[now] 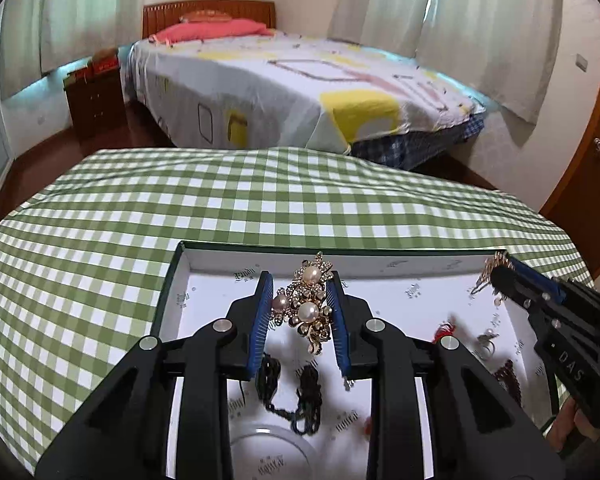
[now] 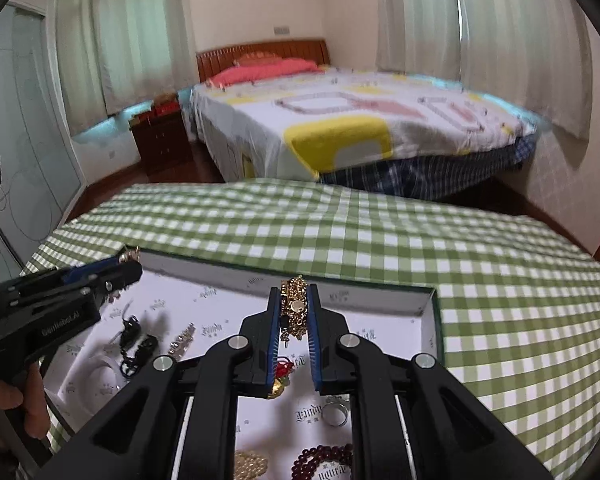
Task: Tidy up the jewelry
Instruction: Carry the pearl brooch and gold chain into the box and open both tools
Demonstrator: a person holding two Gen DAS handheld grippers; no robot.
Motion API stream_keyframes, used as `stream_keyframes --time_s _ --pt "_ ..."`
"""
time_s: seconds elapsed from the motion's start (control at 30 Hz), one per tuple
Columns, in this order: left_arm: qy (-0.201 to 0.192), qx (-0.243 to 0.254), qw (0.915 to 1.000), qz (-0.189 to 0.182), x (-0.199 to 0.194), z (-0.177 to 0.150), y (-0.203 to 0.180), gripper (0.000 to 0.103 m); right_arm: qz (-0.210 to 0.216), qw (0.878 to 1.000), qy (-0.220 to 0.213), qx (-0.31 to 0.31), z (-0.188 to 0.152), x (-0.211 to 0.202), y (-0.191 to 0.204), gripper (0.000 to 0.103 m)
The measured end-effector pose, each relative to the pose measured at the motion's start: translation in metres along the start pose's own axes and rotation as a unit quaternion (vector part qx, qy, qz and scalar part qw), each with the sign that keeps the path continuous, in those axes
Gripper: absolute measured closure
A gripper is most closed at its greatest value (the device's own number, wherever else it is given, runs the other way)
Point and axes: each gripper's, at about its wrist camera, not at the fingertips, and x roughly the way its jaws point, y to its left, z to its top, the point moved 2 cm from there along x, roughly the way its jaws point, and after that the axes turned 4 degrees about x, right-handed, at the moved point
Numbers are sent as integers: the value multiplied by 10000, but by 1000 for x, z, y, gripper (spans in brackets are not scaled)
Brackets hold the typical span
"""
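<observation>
A shallow white-lined box (image 1: 380, 262) (image 2: 428, 312) sits on the green checked tablecloth and holds the jewelry. My left gripper (image 1: 300, 292) is shut on a gold brooch with pearls (image 1: 306, 306), held above the box. It shows at the left of the right wrist view (image 2: 126, 268). My right gripper (image 2: 294, 300) is shut on a gold chain watch (image 2: 296, 306), above the box's right half. It shows at the right of the left wrist view (image 1: 500, 272). Dark bead strands (image 1: 296, 392) lie under the left gripper.
In the box lie a silver ring (image 2: 334, 412), a dark red bead bracelet (image 2: 320, 460), a pearl piece (image 2: 250, 466), a rhinestone clip (image 2: 182, 338), black pieces (image 2: 134, 344) and a clear round dish (image 1: 268, 448). A bed (image 1: 300, 88) stands beyond the table.
</observation>
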Motion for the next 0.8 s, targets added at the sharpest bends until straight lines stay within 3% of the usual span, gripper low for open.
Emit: stream_keyframes --time_s 0.4,0.7,0.8 --pt "672 130 9976 79 41 -3 -4 76 -121 9966 817 70 -7 36 -12 90" --pt "1093 -9 9940 -46 58 -10 -3 75 -117 9933 1138 184 -10 46 -18 90" --pt "1098 -14 9939 -57 58 -10 -2 70 -157 9931 1147 199 -10 46 -19 88"
